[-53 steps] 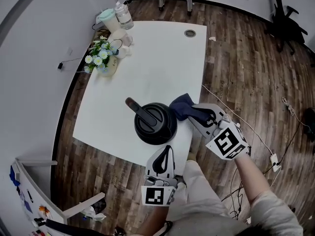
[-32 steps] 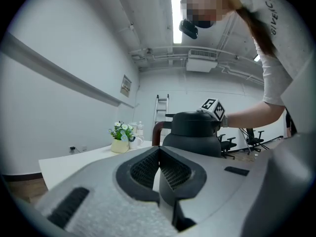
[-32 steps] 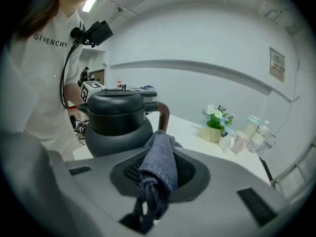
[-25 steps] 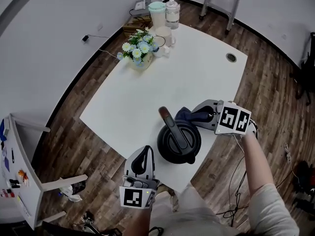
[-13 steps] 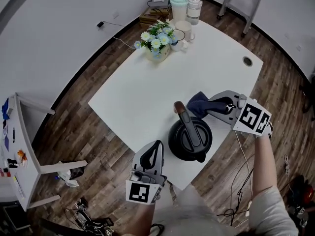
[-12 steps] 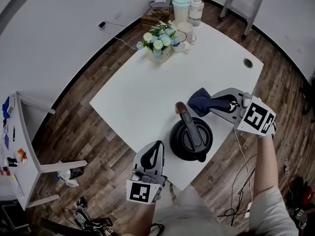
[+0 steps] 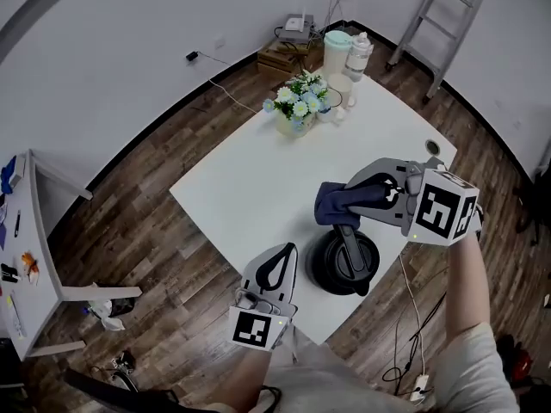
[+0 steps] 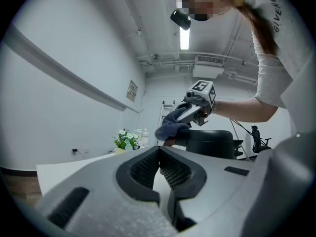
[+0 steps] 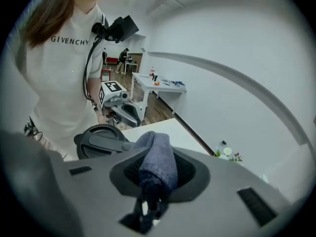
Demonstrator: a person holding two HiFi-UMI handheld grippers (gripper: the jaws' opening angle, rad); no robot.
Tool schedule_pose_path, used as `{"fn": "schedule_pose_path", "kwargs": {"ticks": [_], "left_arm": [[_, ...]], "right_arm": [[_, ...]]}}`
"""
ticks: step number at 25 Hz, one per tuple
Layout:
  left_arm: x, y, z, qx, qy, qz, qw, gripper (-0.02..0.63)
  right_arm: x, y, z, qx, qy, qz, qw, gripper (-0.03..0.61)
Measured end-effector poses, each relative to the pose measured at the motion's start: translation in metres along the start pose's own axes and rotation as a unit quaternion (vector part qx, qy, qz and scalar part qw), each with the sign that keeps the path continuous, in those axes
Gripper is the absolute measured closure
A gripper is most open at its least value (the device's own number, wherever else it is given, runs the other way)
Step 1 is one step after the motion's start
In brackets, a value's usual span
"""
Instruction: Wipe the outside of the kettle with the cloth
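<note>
White table is mostly bare. The black kettle stands upright at its near right edge, close to the person, lid on, with the long handle lying across the top.

The kettle looks like a stiff, smooth shell. Likely slippery, and it may slide toward the edge if pushed; weight unknown since the fill is not visible. The handle is the best place to steady it, and the side walls are open to wipe.

The dark blue cloth is soft, limp and light, and should mould round the body. It is bunched at the far end of the handle and seems to touch it.

The right gripper is clamped on the cloth, a fold filling its jaws in the right gripper view. The left gripper sits low off the near table edge, beside the kettle but apart from it, jaws pressed together with nothing between.

Other things:
- A ladder on the floor beyond the table.
- Flowers, two jars and a mug at the far corner, well apart from the kettle.

Nothing blocks the kettle. Risk is only the near edge.
</note>
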State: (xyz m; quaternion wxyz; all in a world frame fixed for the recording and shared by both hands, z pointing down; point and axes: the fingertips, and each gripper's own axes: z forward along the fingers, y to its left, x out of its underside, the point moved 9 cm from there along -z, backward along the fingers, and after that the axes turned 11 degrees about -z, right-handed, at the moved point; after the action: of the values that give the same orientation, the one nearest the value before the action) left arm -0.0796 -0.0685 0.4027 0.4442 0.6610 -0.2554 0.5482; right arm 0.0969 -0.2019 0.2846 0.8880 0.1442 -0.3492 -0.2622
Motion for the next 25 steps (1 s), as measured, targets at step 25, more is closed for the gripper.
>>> {"fn": "schedule_pose_path", "kwargs": {"ticks": [25], "left_arm": [[0.025, 0.027, -0.019, -0.087, 0.005, 0.005, 0.9962, 0.606]], "right_arm": [[-0.088, 0.017, 0.132, -0.444, 0.101, -0.137, 0.88, 0.511]]}}
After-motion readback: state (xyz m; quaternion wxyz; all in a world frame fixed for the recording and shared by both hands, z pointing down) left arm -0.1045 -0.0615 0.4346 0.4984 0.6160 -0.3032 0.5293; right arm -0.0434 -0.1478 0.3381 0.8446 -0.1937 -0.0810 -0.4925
